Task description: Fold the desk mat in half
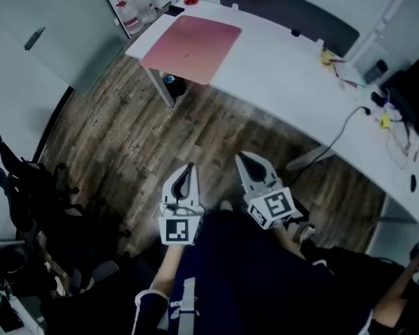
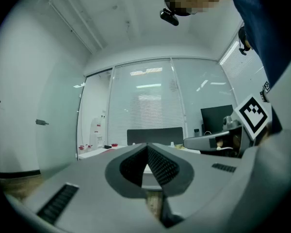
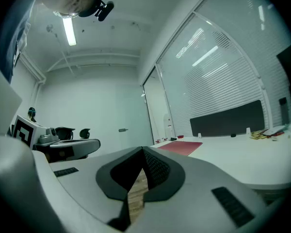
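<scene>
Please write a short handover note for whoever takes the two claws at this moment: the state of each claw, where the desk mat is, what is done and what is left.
Left claw: shut, empty, held level over the wooden floor, not at the desk.
Right claw: shut, empty, level, close beside the left one.
Desk mat: pink, lying flat and unfolded at the far left end of the white desk, untouched.
Done: nothing yet.
Left: step up to the desk, open the claws, grip one edge of the mat and bring it over onto the opposite edge.

Left tool (image 1: 189,167), right tool (image 1: 242,159): closed, level.
</scene>
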The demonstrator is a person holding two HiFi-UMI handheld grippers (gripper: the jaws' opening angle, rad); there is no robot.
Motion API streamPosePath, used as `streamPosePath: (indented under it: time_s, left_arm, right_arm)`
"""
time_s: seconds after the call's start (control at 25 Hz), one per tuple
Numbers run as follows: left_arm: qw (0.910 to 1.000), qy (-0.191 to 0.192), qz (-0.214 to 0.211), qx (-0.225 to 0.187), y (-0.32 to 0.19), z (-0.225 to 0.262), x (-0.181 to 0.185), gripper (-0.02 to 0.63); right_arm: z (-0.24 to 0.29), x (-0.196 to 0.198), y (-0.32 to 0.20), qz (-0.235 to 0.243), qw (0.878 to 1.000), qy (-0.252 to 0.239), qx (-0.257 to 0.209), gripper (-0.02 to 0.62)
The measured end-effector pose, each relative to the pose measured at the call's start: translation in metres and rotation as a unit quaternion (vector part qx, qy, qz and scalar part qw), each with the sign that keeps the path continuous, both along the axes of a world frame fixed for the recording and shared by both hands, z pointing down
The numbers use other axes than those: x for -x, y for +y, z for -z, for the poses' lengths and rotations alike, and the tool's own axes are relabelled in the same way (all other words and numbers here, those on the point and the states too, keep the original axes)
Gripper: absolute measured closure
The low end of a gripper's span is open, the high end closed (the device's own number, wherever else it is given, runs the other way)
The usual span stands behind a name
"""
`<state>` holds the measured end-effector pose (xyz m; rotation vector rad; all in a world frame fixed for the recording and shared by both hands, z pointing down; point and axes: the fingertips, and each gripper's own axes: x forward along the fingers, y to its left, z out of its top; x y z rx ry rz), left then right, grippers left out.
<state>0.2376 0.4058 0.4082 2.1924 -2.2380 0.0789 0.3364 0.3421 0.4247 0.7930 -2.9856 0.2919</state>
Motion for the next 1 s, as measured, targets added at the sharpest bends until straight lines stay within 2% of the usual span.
streamPosePath:
  time_s: [0.24,0.48,0.84,1.0]
  left_arm:
    - [1.0000,0.004,-0.003,-0.005,-0.0023,0.0020,-0.0011,0.604]
    - [0.9999,0.010,-0.003,0.003,-0.0034,0.0000,-0.0023,0.604]
    - [0.9999,0.007,-0.003,0.007,-0.0012,-0.0018,-0.0065,0.604]
    - [0.9999,0.011,-0.001,0.002,-0.0040,-0.0014,0.0024,0.604]
  right_arm:
    - [0.0006,0.0022,-0.0014,0.001,1.000,-0.002,-0.013,0.594]
    - [0.0016,0.0027,0.0003,0.002,1.000,-0.002,-0.004,0.594]
    - [0.0081,-0.0032,0.0027,0.008,0.999,-0.032,-0.001,0.592]
    - [0.0070,0.0030,-0.0005,0.004,0.999,-0.035,-0.001,0.592]
